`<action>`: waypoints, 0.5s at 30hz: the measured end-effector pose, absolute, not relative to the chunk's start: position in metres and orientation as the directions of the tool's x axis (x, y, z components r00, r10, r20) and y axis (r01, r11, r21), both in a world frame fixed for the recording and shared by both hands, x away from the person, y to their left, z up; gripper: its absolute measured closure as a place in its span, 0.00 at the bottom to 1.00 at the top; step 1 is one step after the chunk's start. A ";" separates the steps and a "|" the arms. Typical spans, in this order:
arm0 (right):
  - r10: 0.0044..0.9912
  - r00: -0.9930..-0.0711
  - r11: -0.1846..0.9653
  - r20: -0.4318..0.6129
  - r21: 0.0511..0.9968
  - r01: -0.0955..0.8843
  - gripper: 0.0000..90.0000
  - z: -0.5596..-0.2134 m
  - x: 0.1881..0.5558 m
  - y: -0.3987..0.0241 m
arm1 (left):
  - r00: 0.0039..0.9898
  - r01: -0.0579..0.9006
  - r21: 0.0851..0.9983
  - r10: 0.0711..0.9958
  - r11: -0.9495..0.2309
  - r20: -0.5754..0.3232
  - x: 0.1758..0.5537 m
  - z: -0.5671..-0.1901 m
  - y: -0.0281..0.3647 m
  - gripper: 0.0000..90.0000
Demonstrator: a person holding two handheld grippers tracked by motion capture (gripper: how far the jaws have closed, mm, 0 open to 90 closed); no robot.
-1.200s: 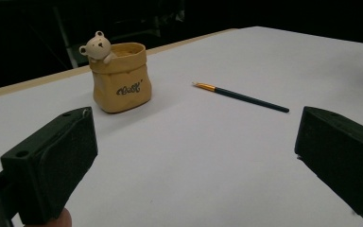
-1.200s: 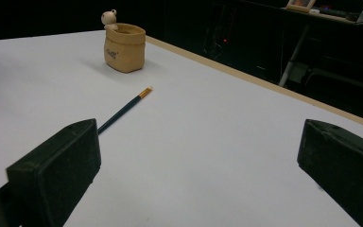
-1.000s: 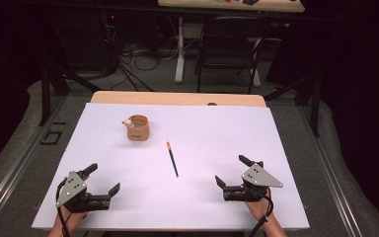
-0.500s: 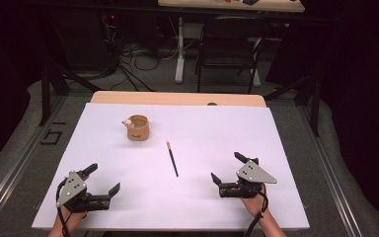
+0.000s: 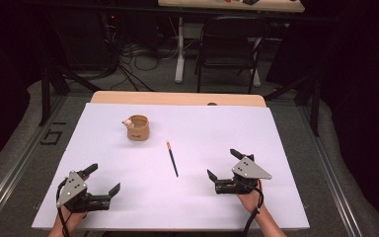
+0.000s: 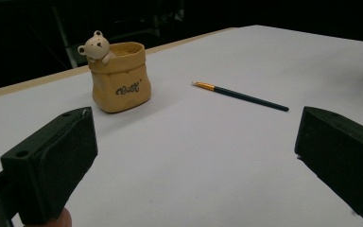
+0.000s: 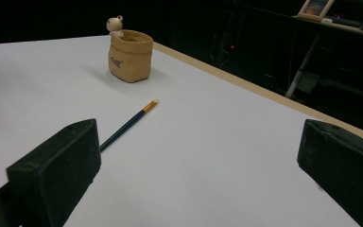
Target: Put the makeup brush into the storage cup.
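here, from the high view, the left tongs (image 5: 98,179) sit near the front left corner of the white-covered surface (image 5: 202,128), jaws spread wide and holding nothing. the right tongs (image 5: 224,164) rest toward the front right, jaws likewise wide apart and empty, pointing towards the thin dark paintbrush with a gold ferrule and pale tip (image 5: 171,158), near it but not touching. the brush lies flat near the middle, between the two tongs. a tan bag-shaped pot with a small bear figure on its rim (image 5: 138,128) stands upright farther back, left of centre, well apart from the brush. past the far wooden edge stand a black chair (image 5: 227,44) and loose cables on a grey floor; the room beyond is dark.

in the left gripper view, the two black jaws stand far apart with bare surface between them; the pot (image 6: 119,78) and brush (image 6: 240,95) lie beyond. the lettering on the pot is hard to read.

in the right gripper view, the jaws are again wide and empty; the brush (image 7: 128,126) runs behind the left jaw, its handle end hidden.
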State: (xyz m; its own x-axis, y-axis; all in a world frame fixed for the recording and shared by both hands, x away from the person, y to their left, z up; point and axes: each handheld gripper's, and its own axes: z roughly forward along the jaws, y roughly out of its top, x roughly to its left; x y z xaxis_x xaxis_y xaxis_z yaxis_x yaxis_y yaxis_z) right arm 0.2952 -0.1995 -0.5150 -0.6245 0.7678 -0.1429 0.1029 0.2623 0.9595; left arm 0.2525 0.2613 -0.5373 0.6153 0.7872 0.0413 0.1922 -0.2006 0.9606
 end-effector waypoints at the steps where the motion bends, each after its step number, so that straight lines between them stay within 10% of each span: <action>1: 0.766 -0.626 0.266 -0.146 0.959 0.102 0.00 -0.515 0.296 -0.199 | 0.615 0.192 0.961 0.787 -0.201 0.042 0.253 -0.537 0.261 0.00; 15: 0.754 -0.638 0.274 -0.155 0.957 0.092 0.00 -0.514 0.309 -0.188 | 0.618 0.192 0.960 0.785 -0.206 0.044 0.253 -0.537 0.261 0.00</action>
State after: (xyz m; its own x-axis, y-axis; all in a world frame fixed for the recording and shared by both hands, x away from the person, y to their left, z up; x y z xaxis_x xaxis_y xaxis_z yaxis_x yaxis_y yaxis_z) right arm 0.3086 -0.1876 -0.5144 -0.6379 0.7544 -0.1547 0.0916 0.2738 0.9574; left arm 0.2529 0.2610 -0.5374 0.6184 0.7846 0.0443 0.1923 -0.2057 0.9595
